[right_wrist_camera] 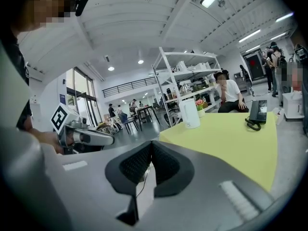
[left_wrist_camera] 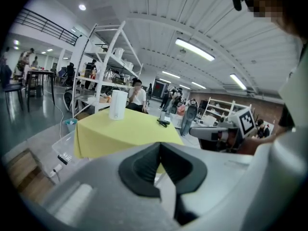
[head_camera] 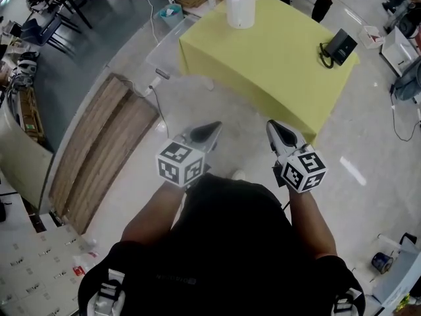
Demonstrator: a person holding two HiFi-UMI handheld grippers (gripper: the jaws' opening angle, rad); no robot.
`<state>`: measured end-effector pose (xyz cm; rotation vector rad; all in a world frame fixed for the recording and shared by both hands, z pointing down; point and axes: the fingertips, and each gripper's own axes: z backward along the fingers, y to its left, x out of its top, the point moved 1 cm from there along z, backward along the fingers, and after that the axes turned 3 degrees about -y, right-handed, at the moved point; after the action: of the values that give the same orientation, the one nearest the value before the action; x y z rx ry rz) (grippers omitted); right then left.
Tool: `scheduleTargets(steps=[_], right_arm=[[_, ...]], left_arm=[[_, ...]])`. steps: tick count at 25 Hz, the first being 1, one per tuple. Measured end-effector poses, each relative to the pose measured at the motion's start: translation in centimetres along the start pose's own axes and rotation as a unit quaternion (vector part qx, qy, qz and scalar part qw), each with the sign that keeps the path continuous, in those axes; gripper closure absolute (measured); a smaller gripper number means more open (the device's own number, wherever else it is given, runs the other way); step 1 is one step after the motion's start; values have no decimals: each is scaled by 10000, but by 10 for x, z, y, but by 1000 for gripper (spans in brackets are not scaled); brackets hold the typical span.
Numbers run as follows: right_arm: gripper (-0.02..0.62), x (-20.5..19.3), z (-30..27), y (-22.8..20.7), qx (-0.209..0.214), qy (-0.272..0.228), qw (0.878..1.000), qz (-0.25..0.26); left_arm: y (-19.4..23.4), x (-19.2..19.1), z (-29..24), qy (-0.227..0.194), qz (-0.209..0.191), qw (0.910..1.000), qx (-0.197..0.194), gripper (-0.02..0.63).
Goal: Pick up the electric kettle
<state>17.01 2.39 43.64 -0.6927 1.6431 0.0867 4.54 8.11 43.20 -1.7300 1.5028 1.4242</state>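
The white electric kettle (head_camera: 241, 4) stands upright at the far end of the yellow-covered table (head_camera: 276, 64). It is also in the left gripper view as the kettle (left_wrist_camera: 118, 104) and in the right gripper view as the kettle (right_wrist_camera: 190, 113). My left gripper (head_camera: 210, 130) and right gripper (head_camera: 276, 130) hover side by side over the floor, short of the table's near edge and well away from the kettle. Both point toward the table. The left gripper (left_wrist_camera: 160, 147) has its pads pressed together with nothing between them, and so does the right gripper (right_wrist_camera: 151, 146).
A black desk phone (head_camera: 340, 46) lies on the table's right side. A clear plastic box (head_camera: 168, 45) and wooden boards (head_camera: 99, 150) sit on the floor at left, with a cable nearby. A seated person (right_wrist_camera: 230, 94) and a white shelf rack (left_wrist_camera: 103, 76) are behind the table.
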Motion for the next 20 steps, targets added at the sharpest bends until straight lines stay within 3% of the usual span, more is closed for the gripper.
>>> scheduleTargets(steps=[20], right_arm=[[589, 3, -14, -14, 109, 10, 9999, 44]], left_arm=[[14, 9, -11, 4, -128, 9998, 144, 604]])
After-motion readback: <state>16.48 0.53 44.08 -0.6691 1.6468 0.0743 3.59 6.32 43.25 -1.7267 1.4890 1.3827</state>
